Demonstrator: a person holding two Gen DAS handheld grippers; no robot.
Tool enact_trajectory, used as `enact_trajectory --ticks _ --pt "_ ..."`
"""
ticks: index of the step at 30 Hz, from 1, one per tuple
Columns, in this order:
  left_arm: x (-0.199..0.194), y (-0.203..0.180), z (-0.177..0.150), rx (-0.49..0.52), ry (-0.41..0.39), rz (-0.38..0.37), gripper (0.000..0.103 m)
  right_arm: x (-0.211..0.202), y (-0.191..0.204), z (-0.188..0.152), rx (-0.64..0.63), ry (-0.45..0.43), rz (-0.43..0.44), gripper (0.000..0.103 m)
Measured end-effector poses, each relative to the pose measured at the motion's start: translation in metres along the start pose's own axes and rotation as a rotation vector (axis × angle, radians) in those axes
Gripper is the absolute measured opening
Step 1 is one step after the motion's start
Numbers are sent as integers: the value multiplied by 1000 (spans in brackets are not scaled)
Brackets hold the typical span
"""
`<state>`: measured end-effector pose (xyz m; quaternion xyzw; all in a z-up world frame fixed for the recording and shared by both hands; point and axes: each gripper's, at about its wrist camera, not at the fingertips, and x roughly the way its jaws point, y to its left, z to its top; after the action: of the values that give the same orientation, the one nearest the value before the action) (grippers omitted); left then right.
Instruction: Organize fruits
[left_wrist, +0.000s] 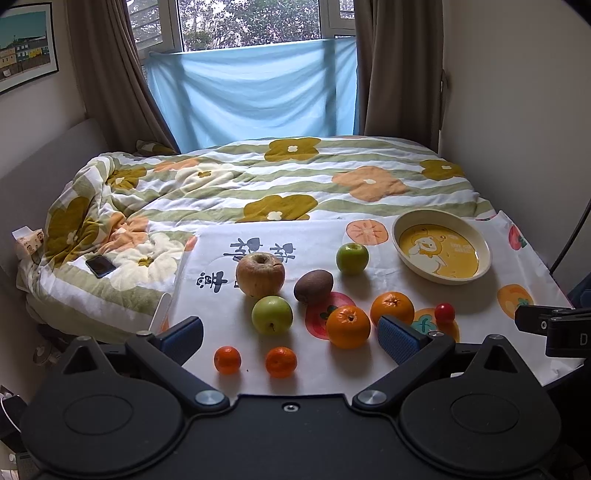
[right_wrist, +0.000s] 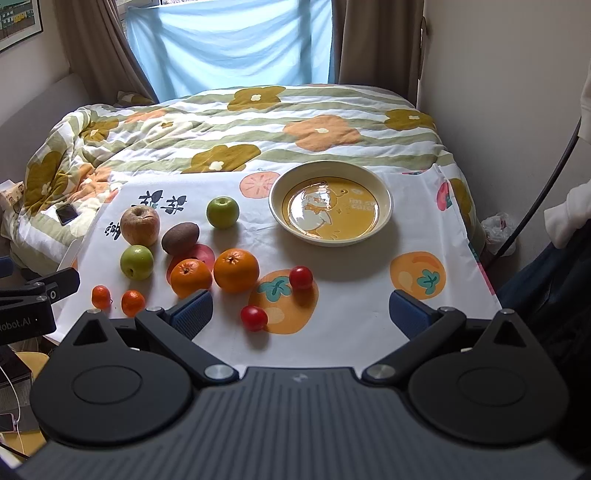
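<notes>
You face a bed covered by a striped floral quilt (right_wrist: 258, 122), and over its near end lies a white cloth printed with persimmons (right_wrist: 354, 266) that carries all the fruit. Toward the far right of that cloth sits the cream oval dish with a yellow duck picture inside (right_wrist: 384, 199), with nothing in it and well apart from the fruit. Your left tool (left_wrist: 291, 334) hovers low over the near left of the cloth, blue pads spread wide and holding nothing; your right tool (right_wrist: 301, 314) hangs over the near middle, also spread wide and holding nothing. Left of the dish, the wrinkled reddish-brown apple (right_wrist: 140, 226) is the biggest fruit, touching or nearly touching the near green apple (right_wrist: 136, 261) in front of it. Two large oranges (right_wrist: 236, 270) (right_wrist: 191, 277) sit side by side in the middle, just beside each other. The far green apple (right_wrist: 222, 211) stands alone between the brown apple and the dish. The fuzzy brown kiwi (right_wrist: 180, 238) lies between the brown apple and the oranges. Two small tangerines (right_wrist: 133, 302) (right_wrist: 101, 296) rest near the left edge, close to you. Two red cherry tomatoes (right_wrist: 301, 277) (right_wrist: 254, 318) sit on a printed persimmon, the nearer one between your right tool's pads. A dark phone (right_wrist: 67, 214) lies on the quilt at far left.
</notes>
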<state>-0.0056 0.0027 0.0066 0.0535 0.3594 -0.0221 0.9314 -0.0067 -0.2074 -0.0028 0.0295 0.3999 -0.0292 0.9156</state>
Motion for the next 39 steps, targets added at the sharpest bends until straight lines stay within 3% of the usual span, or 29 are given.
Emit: enact_trajectory --ticks 39 --pt "0 3 2 -4 3 -1 101 -2 2 1 1 -6 6 103"
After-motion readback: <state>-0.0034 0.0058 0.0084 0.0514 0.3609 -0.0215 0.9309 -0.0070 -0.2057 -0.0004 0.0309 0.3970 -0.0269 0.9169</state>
